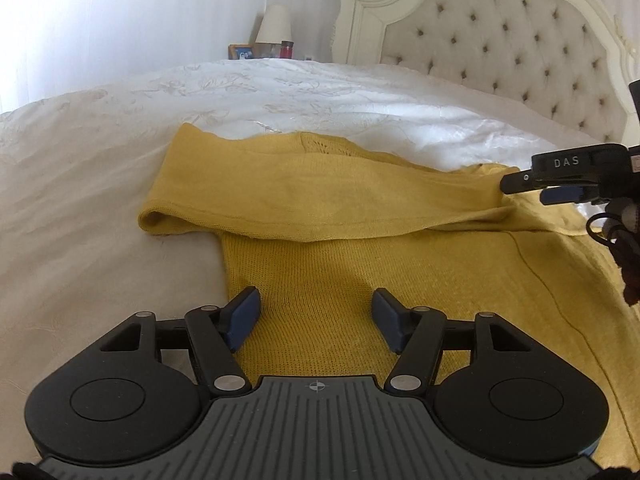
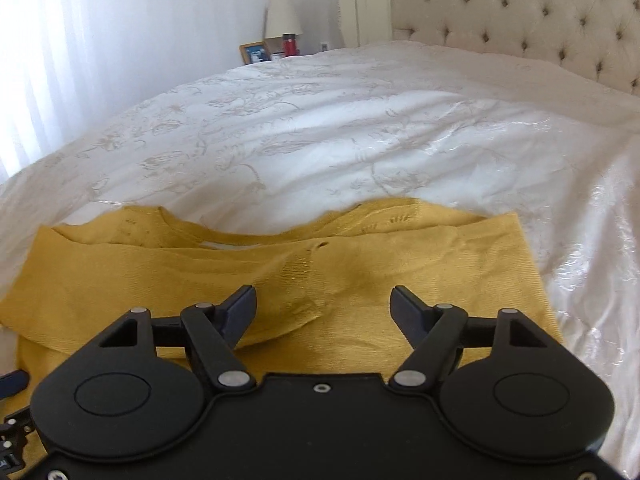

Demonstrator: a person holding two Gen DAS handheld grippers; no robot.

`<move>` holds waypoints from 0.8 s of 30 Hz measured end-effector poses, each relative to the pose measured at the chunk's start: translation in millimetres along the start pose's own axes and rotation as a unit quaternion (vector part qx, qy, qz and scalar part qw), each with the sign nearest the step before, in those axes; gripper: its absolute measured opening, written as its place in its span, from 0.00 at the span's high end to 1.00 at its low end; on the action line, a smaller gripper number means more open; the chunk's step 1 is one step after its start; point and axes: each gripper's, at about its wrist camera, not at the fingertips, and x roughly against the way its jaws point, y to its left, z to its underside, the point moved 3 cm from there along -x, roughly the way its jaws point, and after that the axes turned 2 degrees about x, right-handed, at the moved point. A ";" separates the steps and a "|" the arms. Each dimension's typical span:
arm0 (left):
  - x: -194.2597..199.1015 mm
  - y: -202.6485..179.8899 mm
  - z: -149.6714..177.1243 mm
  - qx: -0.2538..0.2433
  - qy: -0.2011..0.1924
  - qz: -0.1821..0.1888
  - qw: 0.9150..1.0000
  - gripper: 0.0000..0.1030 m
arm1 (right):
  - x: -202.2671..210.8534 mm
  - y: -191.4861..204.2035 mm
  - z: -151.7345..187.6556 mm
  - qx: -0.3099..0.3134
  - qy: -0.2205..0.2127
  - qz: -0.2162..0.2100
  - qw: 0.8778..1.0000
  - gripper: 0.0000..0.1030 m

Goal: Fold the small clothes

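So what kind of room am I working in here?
Almost certainly a bedroom: the yellow sweater lies on a bed with a white embroidered bedspread, a tufted headboard behind it, and a lamp beside the bed.

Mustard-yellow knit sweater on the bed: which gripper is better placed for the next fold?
Probably the left gripper: it hangs open over the mustard-yellow knit sweater's unfolded lower body, beside its left edge. The right gripper sits over the already folded sleeve.

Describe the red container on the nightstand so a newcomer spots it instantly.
Start at the tufted headboard and go left past its carved white post to the nightstand beyond the bed. The red container stands at the foot of the cream lamp, right of the picture frame; it is the only red thing there.
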 end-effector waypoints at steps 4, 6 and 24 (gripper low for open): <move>0.0 0.1 0.0 -0.001 0.000 0.000 1.000 0.41 | -8.8 4.9 -0.1 -0.013 0.011 -0.039 0.999 0.26; 0.0 0.1 0.0 -0.001 0.000 0.000 1.000 0.41 | -12.9 5.2 0.7 -0.023 0.013 -0.054 0.998 0.26; -0.1 -0.9 -1.0 -0.002 0.000 -0.002 1.000 0.41 | 9.3 3.4 -50.2 0.015 0.009 -0.098 0.995 0.82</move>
